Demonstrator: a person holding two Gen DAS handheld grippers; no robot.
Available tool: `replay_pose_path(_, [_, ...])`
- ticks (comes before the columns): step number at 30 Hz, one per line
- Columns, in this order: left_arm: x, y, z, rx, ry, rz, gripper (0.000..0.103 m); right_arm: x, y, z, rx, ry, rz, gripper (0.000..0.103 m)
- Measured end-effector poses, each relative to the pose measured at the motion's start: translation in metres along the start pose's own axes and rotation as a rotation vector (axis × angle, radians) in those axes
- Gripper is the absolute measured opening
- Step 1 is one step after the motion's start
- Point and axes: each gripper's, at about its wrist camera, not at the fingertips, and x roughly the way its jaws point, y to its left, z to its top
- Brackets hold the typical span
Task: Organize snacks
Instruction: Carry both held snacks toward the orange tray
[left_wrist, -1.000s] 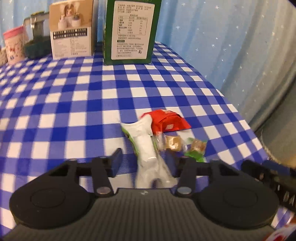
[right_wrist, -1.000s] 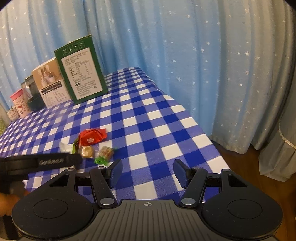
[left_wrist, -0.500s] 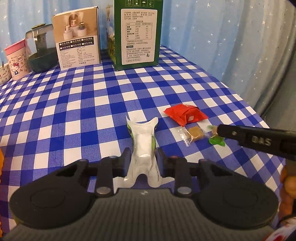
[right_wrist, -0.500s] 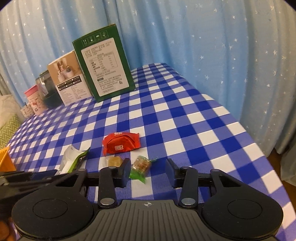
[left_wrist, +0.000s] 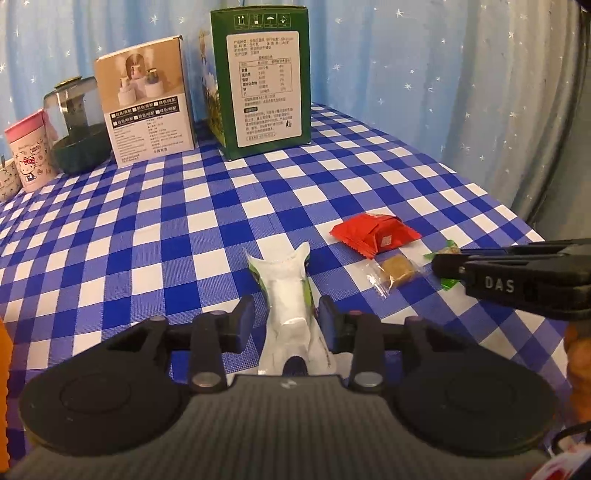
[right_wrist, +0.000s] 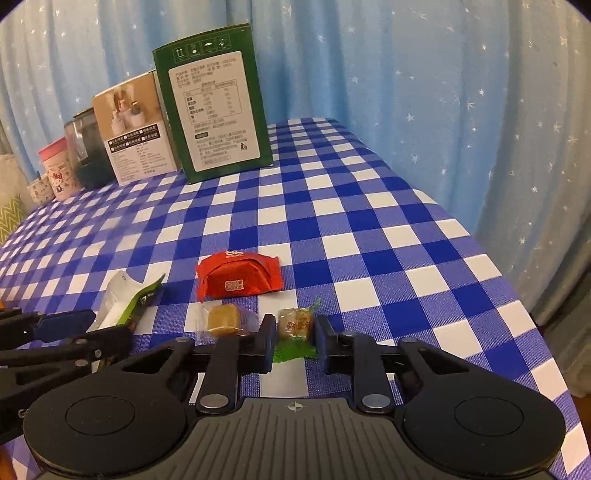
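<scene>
Several snacks lie on the blue checked tablecloth (left_wrist: 207, 221). A white and green packet (left_wrist: 281, 273) stands between the pads of my left gripper (left_wrist: 286, 314). Its jaws are opening, and the left pad stands clear of the packet. My right gripper (right_wrist: 294, 328) is shut on a green-wrapped candy (right_wrist: 297, 320) that rests on the cloth. In the left wrist view it comes in from the right, over that candy (left_wrist: 450, 284). A brown candy in clear wrap (right_wrist: 223, 319) lies just to the left of the right gripper. A red packet (right_wrist: 238, 277) lies behind it.
A tall green box (left_wrist: 260, 77), a beige box (left_wrist: 146, 107), a dark jar (left_wrist: 77, 129) and a pink cup (left_wrist: 29, 155) line the table's far side. The table's right edge (right_wrist: 491, 258) drops off before a starred blue curtain.
My right gripper moved in over the green-wrapped candy and closed on it. My left gripper squeezed the white and green packet, then widened a little.
</scene>
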Motion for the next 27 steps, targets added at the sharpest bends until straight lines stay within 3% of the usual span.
replay_pose_path(5, [0.008,0.0,0.001,0.005,0.014,0.002,0.033,-0.006,-0.003,-0.002,0.014,0.001,-0.006,0.022])
replay_pose_path(7, [0.008,-0.002,0.001,0.014,0.02,0.002,0.027,-0.008,-0.004,-0.001,0.018,0.002,-0.005,0.022])
replay_pose_path(10, [0.0,-0.004,-0.003,0.019,0.026,0.007,0.027,-0.012,-0.004,-0.002,0.02,-0.002,-0.004,0.022])
replay_pose_path(20, [-0.059,-0.002,-0.031,-0.005,0.036,0.007,0.027,-0.056,0.008,-0.019,0.04,-0.007,0.022,0.022])
replay_pose_path(27, [-0.114,0.009,-0.054,-0.082,0.053,0.026,0.027,-0.108,0.031,-0.049,0.031,0.001,0.04,0.022])
